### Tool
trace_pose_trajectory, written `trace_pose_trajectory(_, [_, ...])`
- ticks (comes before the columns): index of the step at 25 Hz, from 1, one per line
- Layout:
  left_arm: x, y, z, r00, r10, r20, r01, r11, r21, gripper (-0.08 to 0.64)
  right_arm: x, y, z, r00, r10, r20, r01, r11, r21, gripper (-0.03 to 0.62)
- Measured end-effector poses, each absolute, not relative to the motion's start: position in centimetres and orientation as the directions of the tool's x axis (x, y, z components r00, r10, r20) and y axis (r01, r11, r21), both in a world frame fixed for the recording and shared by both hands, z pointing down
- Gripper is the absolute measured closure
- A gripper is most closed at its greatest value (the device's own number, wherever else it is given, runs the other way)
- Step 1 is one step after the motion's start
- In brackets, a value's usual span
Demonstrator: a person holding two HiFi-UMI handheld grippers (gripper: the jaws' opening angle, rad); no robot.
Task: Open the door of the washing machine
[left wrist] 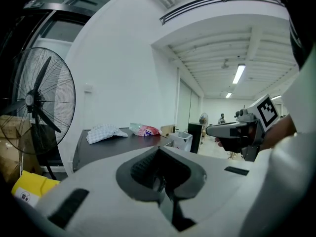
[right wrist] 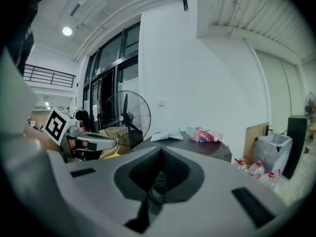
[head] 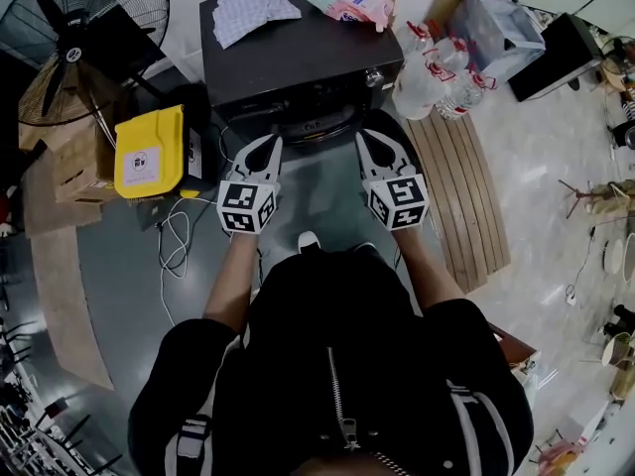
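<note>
The black washing machine (head: pixel 298 62) stands at the top middle of the head view, and its round front door (head: pixel 316 119) faces me, closed as far as I can tell. My left gripper (head: pixel 275 139) hovers just before the door's left side, and its jaws are together with nothing in them. My right gripper (head: pixel 361 135) hangs level with it at the door's right side, also shut and empty. In the left gripper view the closed tips (left wrist: pixel 159 148) point over the machine's dark top (left wrist: pixel 118 144). The right gripper view shows its tips (right wrist: pixel 160 149) meeting below that top (right wrist: pixel 207 148).
A checked cloth (head: pixel 253 8) and a pink package (head: pixel 347 0) lie on the machine. A yellow box (head: pixel 149 152) and a standing fan (head: pixel 74 38) are to the left. Water bottles (head: pixel 437 72) and a wooden pallet (head: pixel 461 186) are to the right. Cables (head: pixel 179 236) trail on the floor.
</note>
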State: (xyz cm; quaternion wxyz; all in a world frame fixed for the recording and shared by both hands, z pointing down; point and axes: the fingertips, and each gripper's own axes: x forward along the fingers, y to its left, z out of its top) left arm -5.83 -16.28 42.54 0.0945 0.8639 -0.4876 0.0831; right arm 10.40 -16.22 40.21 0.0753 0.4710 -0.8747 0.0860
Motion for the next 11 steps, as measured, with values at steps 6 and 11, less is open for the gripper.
trace_pose_trajectory(6, [-5.3, -16.5, 42.8, 0.518, -0.821, 0.240, -0.854, -0.513, 0.088, 0.557, 10.6, -16.4, 40.6, -0.546, -0.808, 0.222, -0.836, 0.543, -0.083, 0.594])
trace_pose_trajectory(11, [-4.4, -16.5, 43.1, 0.522, -0.815, 0.251, -0.851, -0.516, 0.094, 0.557, 11.2, -16.5, 40.9, -0.551, -0.803, 0.228, -0.834, 0.544, -0.098, 0.594])
